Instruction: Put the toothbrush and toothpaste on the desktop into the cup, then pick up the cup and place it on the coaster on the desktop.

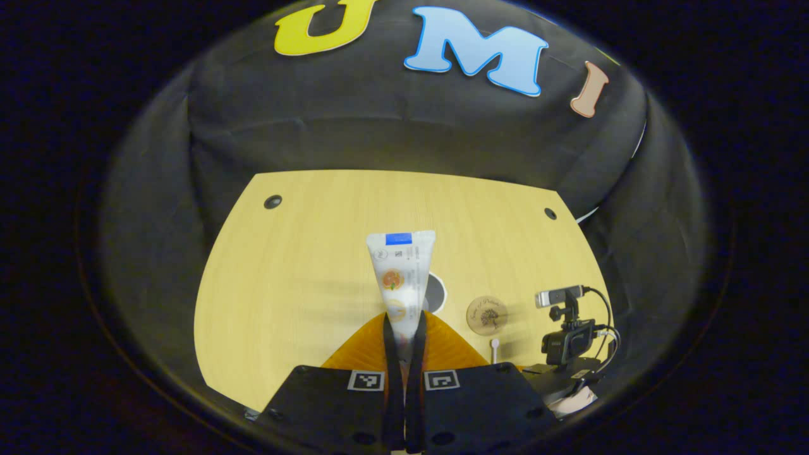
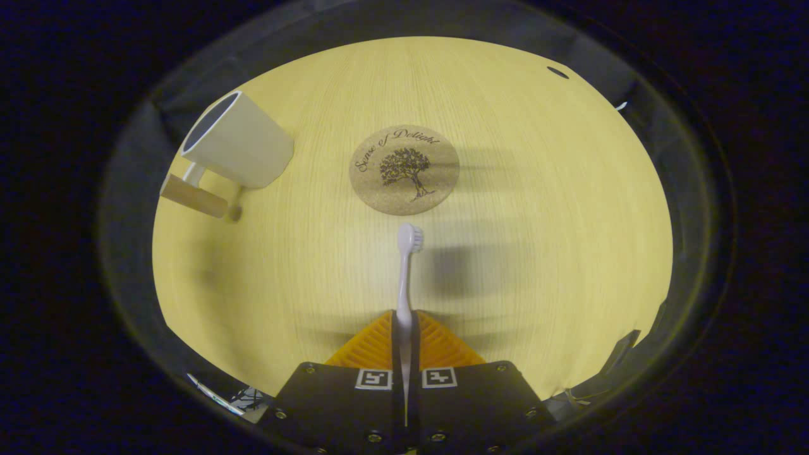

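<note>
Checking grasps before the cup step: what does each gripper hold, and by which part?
Left gripper: toothpaste, pinched at its narrow lower end. Right gripper: toothbrush, held by the handle, bristles forward.

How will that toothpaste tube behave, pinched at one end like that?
The toothpaste tube probably stays fairly stiff: it juts straight out from the left tool without drooping. It looks light for its size. Its soft plastic skin may dent or slip under a hard squeeze.
</note>
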Available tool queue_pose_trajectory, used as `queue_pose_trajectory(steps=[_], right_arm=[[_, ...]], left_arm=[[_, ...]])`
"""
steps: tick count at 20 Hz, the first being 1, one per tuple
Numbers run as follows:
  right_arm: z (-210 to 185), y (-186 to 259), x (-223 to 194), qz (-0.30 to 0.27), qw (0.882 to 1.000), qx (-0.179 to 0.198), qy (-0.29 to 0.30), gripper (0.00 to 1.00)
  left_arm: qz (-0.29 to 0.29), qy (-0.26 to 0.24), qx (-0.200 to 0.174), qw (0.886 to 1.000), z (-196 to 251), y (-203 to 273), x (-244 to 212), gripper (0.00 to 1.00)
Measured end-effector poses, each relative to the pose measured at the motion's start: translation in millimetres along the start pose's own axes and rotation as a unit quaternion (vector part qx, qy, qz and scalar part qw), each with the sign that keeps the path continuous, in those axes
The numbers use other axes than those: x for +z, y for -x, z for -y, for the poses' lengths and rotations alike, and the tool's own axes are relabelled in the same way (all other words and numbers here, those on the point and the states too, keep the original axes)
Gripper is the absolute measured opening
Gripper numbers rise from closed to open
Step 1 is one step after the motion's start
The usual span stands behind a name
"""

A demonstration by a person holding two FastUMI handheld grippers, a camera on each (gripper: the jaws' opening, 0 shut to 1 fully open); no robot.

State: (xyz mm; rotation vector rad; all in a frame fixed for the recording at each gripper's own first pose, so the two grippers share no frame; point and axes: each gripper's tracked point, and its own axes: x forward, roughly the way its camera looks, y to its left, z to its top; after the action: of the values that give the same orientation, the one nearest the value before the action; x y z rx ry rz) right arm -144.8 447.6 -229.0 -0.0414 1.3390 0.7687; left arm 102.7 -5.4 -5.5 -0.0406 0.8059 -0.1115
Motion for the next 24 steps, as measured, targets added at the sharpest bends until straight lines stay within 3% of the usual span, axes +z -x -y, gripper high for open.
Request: queue_pose_trajectory(steps=[5, 14, 20, 24], right_arm=[[0, 0, -1, 0.005, 1.000, 0.004, 0.000, 0.03], [1, 0, -2, 0.014, 1.000, 0.004, 0.001, 0.03], [1, 0, -1, 0.014, 1.000, 0.005, 0.001, 0.04], [1, 0, -1, 0.012, 1.000, 0.007, 0.001, 0.04]], left_arm=[[0.021, -0.025, -0.009, 0.999, 4, -42, 43, 0.08], [0.038, -0.023, -0.028, 0.999, 9, -130, 62, 0.08], [0.047, -0.028, -0.011, 0.998, 4, -157, 49, 0.08], [0.061, -0.032, -0.020, 0.997, 6, -159, 41, 0.09]])
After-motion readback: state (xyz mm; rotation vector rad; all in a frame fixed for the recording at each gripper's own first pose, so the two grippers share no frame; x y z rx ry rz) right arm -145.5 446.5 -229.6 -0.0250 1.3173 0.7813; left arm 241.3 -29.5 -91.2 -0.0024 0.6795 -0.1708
